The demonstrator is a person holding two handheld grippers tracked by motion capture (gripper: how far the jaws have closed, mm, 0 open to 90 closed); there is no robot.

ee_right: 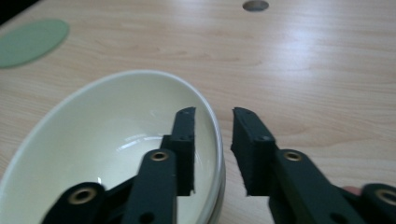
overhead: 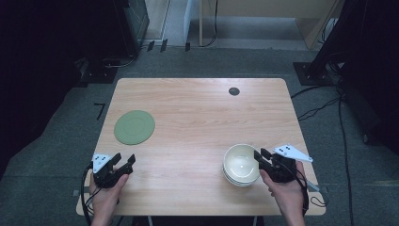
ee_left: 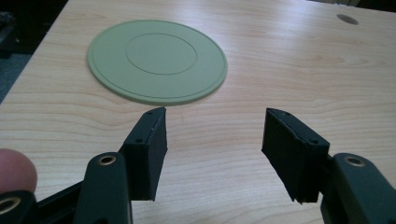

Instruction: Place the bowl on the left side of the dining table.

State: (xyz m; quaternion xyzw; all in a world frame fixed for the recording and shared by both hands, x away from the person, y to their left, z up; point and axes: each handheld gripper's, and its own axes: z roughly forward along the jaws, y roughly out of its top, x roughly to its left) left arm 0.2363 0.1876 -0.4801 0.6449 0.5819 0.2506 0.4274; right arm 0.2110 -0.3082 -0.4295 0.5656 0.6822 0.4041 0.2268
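Right gripper [ee_right: 212, 151]: jaws parted, straddling near rim of cream bowl [overhead: 240, 163] (top of small stack, table's near-right), not yet clamped.
Left gripper [ee_left: 212, 149]: jaws wide apart, empty, near green plate [ee_left: 156, 59].
Risk: thin rim pinch could slip; lift might drag lower bowls along.

Left tongs [ee_left: 212, 149] with jaws wide apart above wooden table [ee_left: 289, 70], green plate [ee_left: 157, 60] just beyond.
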